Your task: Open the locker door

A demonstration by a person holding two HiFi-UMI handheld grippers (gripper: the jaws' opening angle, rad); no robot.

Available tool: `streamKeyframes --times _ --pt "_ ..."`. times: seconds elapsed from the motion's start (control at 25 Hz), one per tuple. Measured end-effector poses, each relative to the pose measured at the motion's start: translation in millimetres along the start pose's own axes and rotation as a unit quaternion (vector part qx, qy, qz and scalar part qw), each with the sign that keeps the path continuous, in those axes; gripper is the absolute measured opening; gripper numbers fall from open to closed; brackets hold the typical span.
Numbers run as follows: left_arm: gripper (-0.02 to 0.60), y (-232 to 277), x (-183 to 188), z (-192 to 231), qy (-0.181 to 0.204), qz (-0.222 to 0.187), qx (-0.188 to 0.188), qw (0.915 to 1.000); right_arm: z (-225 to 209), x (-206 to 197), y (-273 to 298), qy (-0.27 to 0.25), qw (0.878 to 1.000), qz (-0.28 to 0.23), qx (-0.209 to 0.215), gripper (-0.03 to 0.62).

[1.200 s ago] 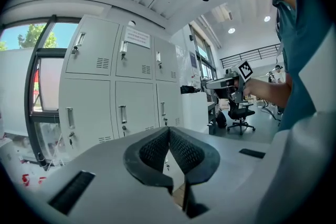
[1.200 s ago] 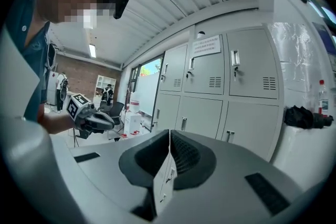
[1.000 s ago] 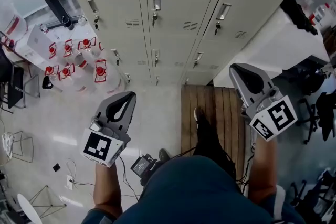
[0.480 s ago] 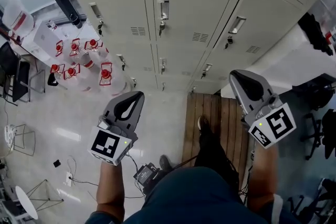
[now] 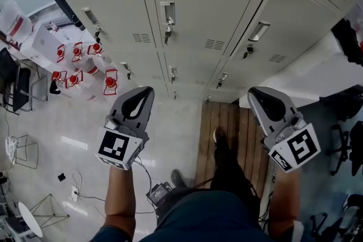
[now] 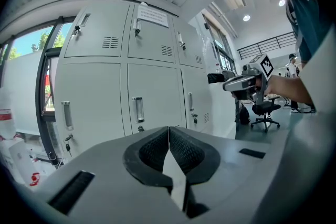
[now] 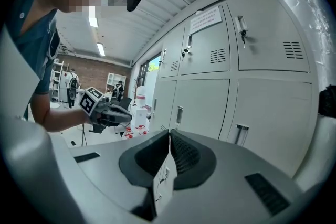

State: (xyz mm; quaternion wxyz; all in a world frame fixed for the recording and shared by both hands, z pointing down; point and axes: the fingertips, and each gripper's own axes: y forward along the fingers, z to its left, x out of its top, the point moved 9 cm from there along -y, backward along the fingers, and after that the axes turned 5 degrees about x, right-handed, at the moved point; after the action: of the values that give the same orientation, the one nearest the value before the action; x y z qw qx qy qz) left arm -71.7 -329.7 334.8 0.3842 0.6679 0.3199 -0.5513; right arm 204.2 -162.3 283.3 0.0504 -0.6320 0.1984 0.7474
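A bank of grey lockers (image 5: 198,8) fills the top of the head view, and every door is shut. Each door has a recessed metal handle (image 5: 167,11) with a key hanging below it. My left gripper (image 5: 148,90) is held out over the floor, short of the lockers, shut with nothing between its jaws. My right gripper (image 5: 253,91) is level with it over the wooden boards, also shut and empty. In the left gripper view the shut jaws (image 6: 168,129) point at a lower locker door (image 6: 152,97). The right gripper (image 7: 169,136) points along the locker row.
Several water bottles with red caps (image 5: 85,62) stand on the floor at the left, beside a black chair (image 5: 17,85). A wooden platform (image 5: 232,133) lies under the person's feet. A white counter (image 5: 300,73) juts out at the right. Cables and a small black box (image 5: 159,192) lie on the floor.
The head view has drawn nearer the lockers, which look larger now. The left gripper has risen a little toward them. Both grippers stay shut and empty.
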Motion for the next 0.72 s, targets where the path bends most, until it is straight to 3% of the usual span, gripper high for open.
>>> streamKeyframes --times 0.24,0.72 --pt "0.018 42.3 -5.0 9.0 0.024 -0.006 0.015 0.9996 -20.0 -24.4 -1.4 0.016 1.000 0.013 -0.003 0.037" --pt "0.018 124.4 -8.2 26.3 0.022 -0.002 0.049 0.9986 -59.2 -64.8 -4.9 0.045 0.998 0.031 -0.011 0.037"
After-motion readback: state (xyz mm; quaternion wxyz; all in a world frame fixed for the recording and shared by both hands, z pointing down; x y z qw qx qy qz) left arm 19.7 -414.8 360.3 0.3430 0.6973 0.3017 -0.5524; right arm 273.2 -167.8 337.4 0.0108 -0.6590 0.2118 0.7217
